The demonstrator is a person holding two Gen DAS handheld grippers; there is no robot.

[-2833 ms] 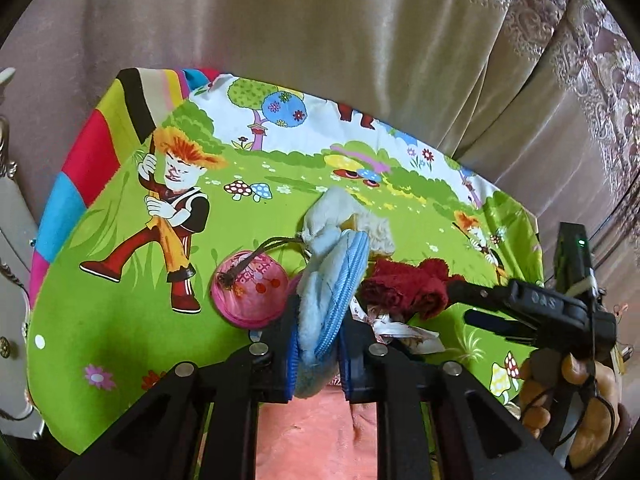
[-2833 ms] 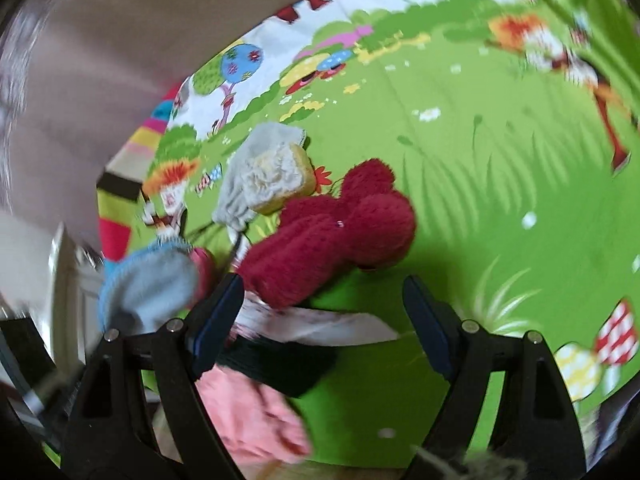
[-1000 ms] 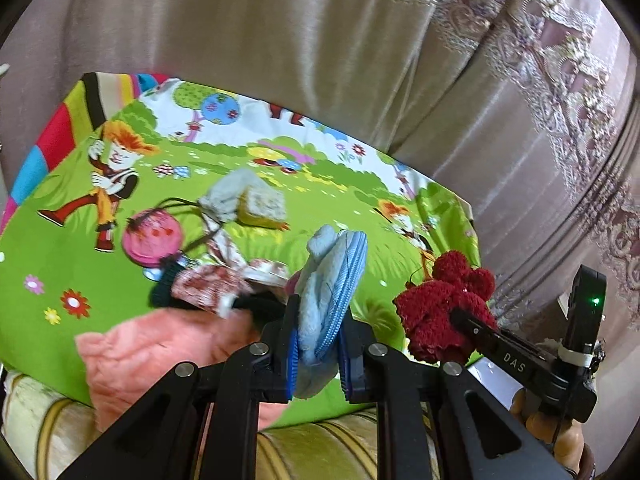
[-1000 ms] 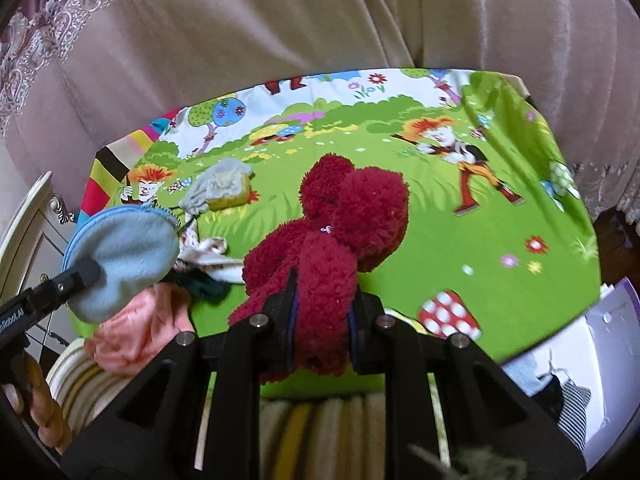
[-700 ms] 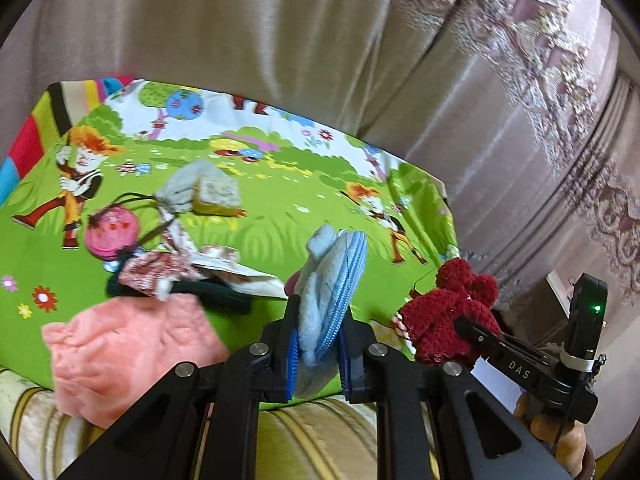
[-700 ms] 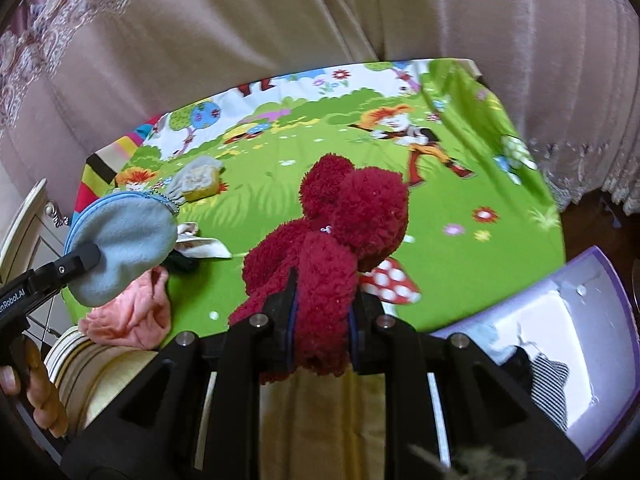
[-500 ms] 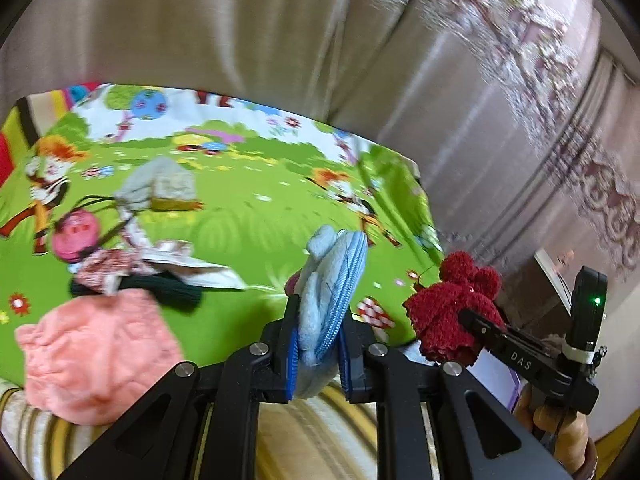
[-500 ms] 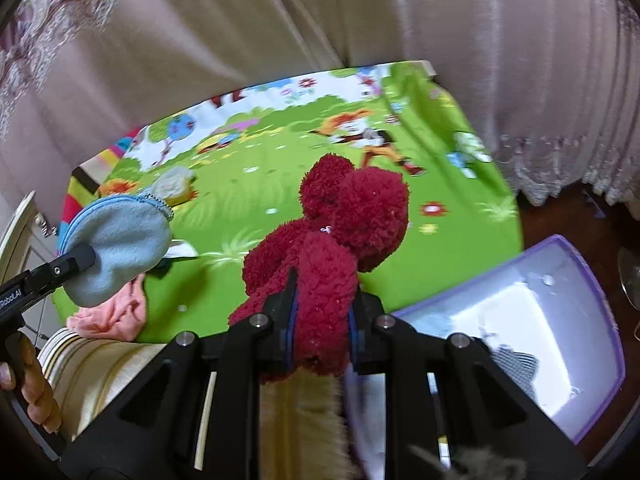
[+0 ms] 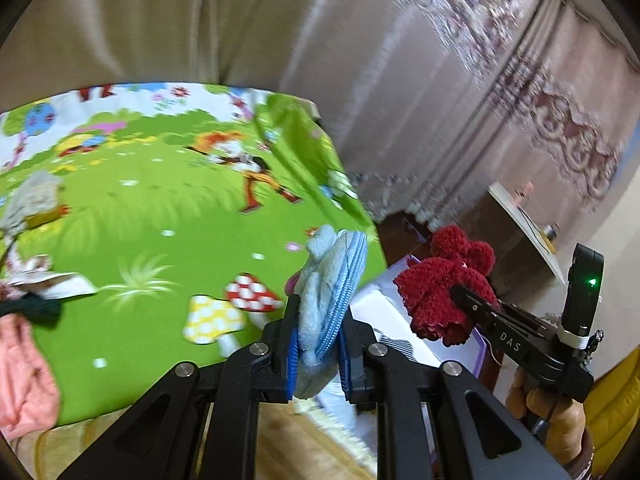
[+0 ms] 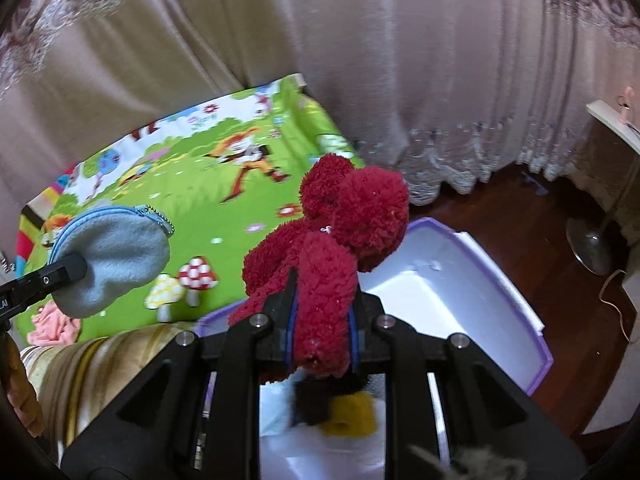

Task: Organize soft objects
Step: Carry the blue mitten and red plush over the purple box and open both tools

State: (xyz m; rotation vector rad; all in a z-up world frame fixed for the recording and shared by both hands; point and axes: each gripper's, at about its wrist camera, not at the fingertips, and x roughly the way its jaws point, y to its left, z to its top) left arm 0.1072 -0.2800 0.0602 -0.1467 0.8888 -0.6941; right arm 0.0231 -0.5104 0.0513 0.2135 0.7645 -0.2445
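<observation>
the left tool (image 9: 318, 354) is clamped on a light blue plush pouch (image 9: 328, 300) with a blue zipper edge, which stands up between its fingers. in the right wrist view the same pouch (image 10: 114, 258) hangs in the air at the left, above the green cartoon mat (image 10: 224, 216), with a small bead chain at its top. the right tool (image 10: 322, 344) is clamped on a dark red fuzzy plush (image 10: 336, 240), held up over the near corner of a white bin with a purple rim (image 10: 500, 268) that sits on the dark wooden floor (image 10: 520, 216) beside the mat. inside the bin, under the tool, lie a yellow item (image 10: 352, 416) and something dark, both blurred. from the left wrist view the red plush (image 9: 444, 292) is to the right, over the bin. on the mat's left edge lie a pink cloth (image 9: 22, 376), a dark green piece (image 9: 30, 308) and a grey bundle (image 9: 34, 196). beige curtains (image 10: 360, 60) hang behind.
</observation>
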